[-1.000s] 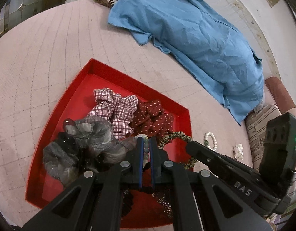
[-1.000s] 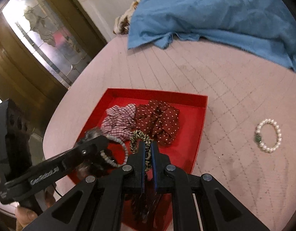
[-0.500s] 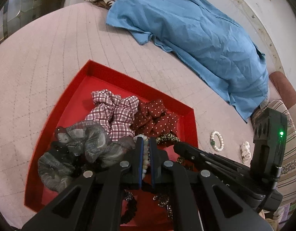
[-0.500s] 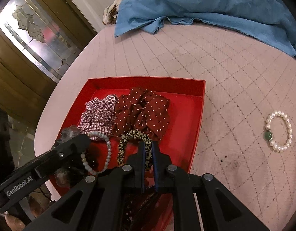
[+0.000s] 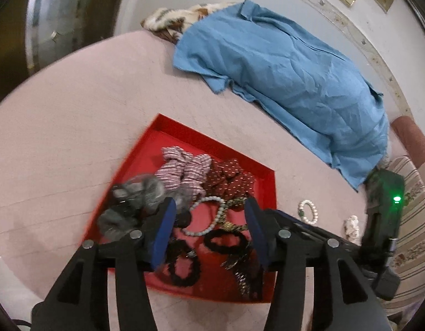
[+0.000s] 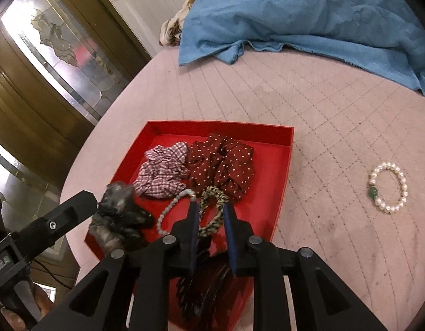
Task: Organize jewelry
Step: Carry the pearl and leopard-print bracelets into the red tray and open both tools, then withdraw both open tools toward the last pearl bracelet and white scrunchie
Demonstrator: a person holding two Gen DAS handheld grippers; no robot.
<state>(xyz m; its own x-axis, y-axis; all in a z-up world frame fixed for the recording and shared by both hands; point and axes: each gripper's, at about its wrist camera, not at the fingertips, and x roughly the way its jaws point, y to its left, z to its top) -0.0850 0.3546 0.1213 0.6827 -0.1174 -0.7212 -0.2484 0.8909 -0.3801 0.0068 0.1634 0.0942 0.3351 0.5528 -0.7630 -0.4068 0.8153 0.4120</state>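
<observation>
Pink quilted bed surface: left gripper (image 5: pixel 209 220) and right gripper (image 6: pixel 211 220), both released, hover over the red tray (image 6: pixel 284 171), while the pearl bracelet (image 6: pixel 387 187) lies outside, rightward, nearer the right jaws.

I see a bright red tray (image 6: pixel 284 171). In it lie a red and white checked scrunchie (image 6: pixel 162 173), a dark red scrunchie (image 6: pixel 223 168) with little white dots, a fuzzy grey one (image 5: pixel 140 195), a black and tan spotted band (image 6: pixel 212 209), a pale bead bracelet (image 5: pixel 209 215) and black hair ties (image 5: pixel 226 241). The bed (image 6: pixel 309 110) is pink with stitched squares. On it I see a white pearl bracelet (image 6: pixel 389 187) with one green bead and a big blue cloth (image 5: pixel 289 77). My left hand-held gripper (image 5: pixel 209 231) is black with blue pads.
</observation>
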